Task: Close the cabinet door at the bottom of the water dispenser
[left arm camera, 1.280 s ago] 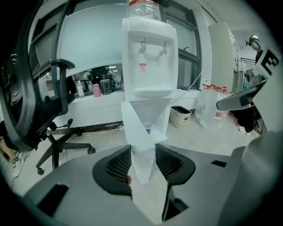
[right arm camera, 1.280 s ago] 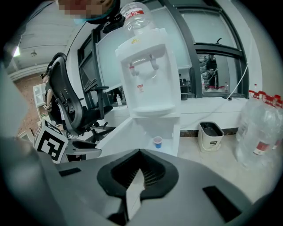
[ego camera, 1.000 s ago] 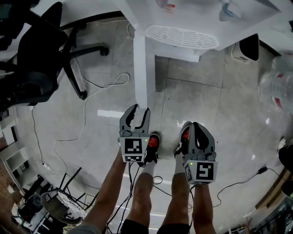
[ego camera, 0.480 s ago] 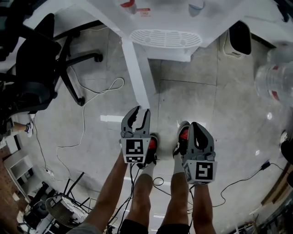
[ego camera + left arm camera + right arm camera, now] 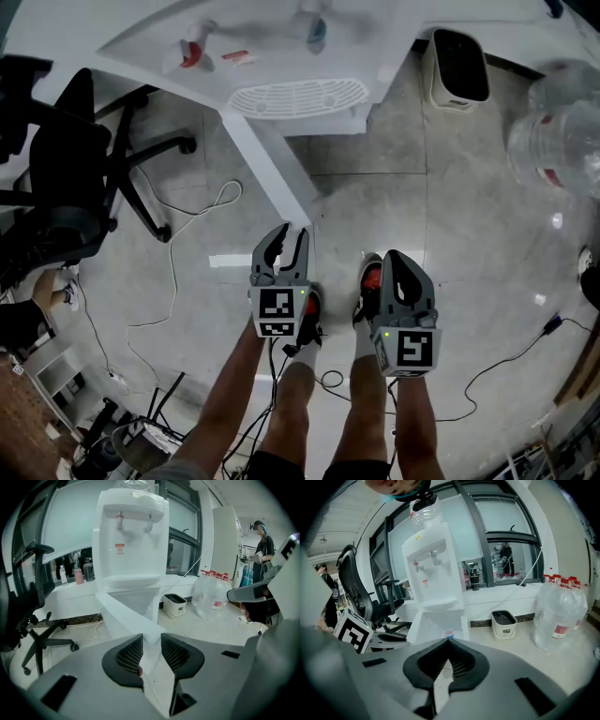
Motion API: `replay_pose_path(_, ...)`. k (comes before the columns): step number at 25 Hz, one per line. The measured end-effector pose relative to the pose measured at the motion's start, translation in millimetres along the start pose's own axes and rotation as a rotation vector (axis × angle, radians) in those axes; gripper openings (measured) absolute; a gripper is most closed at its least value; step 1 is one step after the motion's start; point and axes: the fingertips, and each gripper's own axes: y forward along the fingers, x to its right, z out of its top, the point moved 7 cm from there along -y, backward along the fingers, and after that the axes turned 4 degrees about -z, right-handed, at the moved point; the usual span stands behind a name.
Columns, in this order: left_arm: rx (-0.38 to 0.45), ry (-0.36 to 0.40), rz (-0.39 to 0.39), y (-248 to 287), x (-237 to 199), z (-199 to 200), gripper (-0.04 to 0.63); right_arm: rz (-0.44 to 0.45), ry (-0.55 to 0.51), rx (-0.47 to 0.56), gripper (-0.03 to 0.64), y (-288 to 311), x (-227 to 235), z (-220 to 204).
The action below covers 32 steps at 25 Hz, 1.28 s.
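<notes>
The white water dispenser [image 5: 300, 56] stands at the top of the head view. Its bottom cabinet door [image 5: 267, 173] hangs open and juts toward me. My left gripper [image 5: 287, 236] is at the door's free edge. In the left gripper view the door [image 5: 124, 616] runs down between the jaws of that gripper [image 5: 151, 639]. The jaws are closing around the edge and still stand apart. To the right, my right gripper [image 5: 394, 258] is shut and empty above my shoe. The right gripper view looks over the right gripper [image 5: 449, 641] into the open cabinet [image 5: 436, 623], where a small cup [image 5: 449, 633] sits.
A black office chair [image 5: 66, 187] stands to the left, with a cable [image 5: 187, 216] looping over the floor. A white waste bin [image 5: 459, 66] and large clear water bottles [image 5: 558, 141] are to the right of the dispenser. Another person [image 5: 262, 541] stands far right.
The left jaws have narrowed around the door's edge. In the head view the dispenser and door have slid left and the door now slants. Both grippers kept their place near my feet.
</notes>
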Motion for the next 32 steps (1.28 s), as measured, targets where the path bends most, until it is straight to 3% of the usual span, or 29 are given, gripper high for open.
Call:
replay_pose_path(10, -0.015, 0.047, -0.064, 28.6, 21.9, 29.9, 0.137, -0.046, 0.049, 0.015, 0.014, -0.9, 25.2, 10.5)
replay_pose_path(26, 0.016, 0.055, -0.079, 74.8, 47.2, 67.9, 0.126, -0.100, 0.092, 0.023, 0.014, 9.1, 71.6, 18.4)
replay_pose_path(32, 0.017, 0.104, -0.073, 87.0, 53.3, 81.5, 0.121, -0.109, 0.106, 0.040, 0.014, 14.4, 86.5, 26.8)
